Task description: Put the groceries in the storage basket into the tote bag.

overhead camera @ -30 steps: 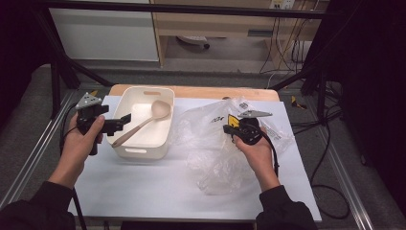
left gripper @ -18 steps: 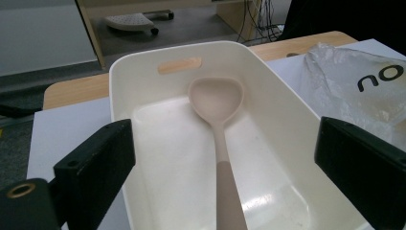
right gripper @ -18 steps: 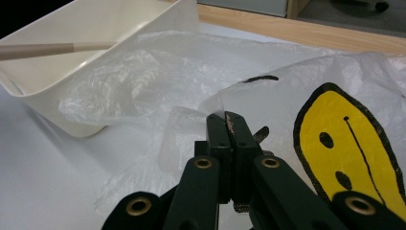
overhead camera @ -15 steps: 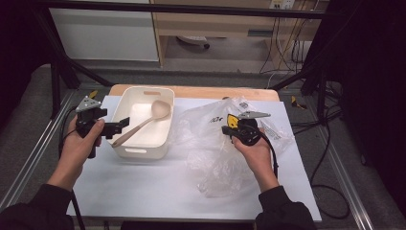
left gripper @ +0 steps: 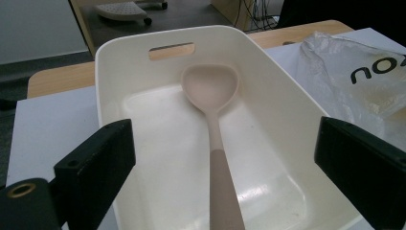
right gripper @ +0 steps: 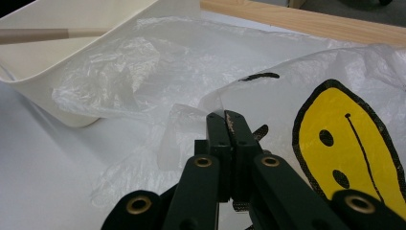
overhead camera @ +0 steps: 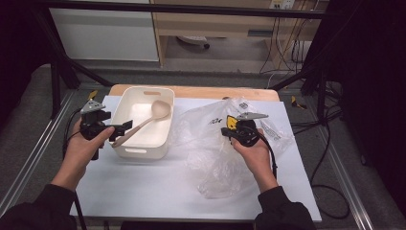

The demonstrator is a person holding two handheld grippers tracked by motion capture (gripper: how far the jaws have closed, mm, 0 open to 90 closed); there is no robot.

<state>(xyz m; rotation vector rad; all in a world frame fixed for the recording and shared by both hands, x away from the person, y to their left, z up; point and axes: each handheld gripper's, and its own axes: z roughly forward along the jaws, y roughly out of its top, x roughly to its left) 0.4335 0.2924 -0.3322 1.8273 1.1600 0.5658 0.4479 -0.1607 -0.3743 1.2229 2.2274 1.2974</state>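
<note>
we see left gripper (overhead camera: 125,128) fingers spread wide at cream plastic tub (overhead camera: 125,152) holding beige spoon (overhead camera: 143,123), barely shifted | right gripper (right gripper: 226,117) clenched, unmoved on clear plastic bag (overhead camera: 215,153) | white table (overhead camera: 143,187)

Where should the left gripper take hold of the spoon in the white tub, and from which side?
Grip the spoon on its darker handle end, which slopes up toward the tub's near-left rim while the bowl lies deep against the far wall. The left gripper already faces it with jaws open either side of the handle, so coming straight along that line looks easiest.
</note>
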